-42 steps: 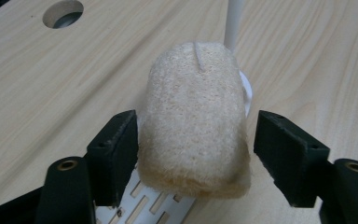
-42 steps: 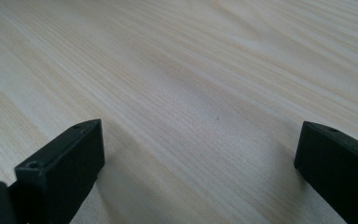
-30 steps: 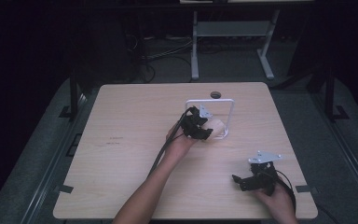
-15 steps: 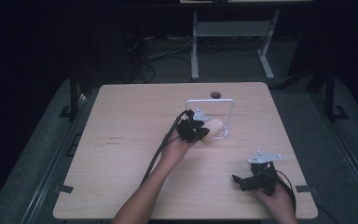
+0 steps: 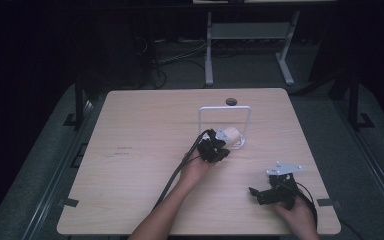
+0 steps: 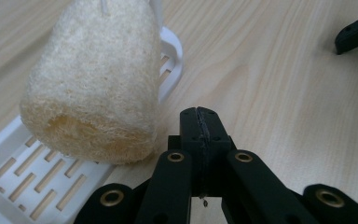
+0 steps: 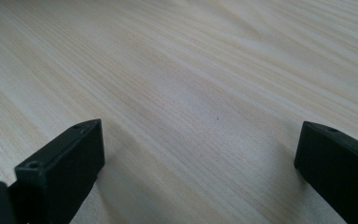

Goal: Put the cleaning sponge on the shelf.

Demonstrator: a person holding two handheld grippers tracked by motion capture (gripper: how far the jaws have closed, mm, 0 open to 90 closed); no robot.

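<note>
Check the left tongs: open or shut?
Shut. The left tongs show both jaws pressed together with nothing between them, beside the loofah lying on the white rack.

high view: from above the person's side, looking forward and down over the whole table [image 5: 145, 150]
left gripper view: very close, low over the loofah [image 6: 98, 84] in its white rack [image 6: 37, 177]
right gripper view: close, skimming bare tabletop
shared: the wooden tabletop, loofah and rack

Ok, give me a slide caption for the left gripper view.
Left gripper, jaws shut and empty, beside a loofah sponge resting on a white slotted tray.
</note>
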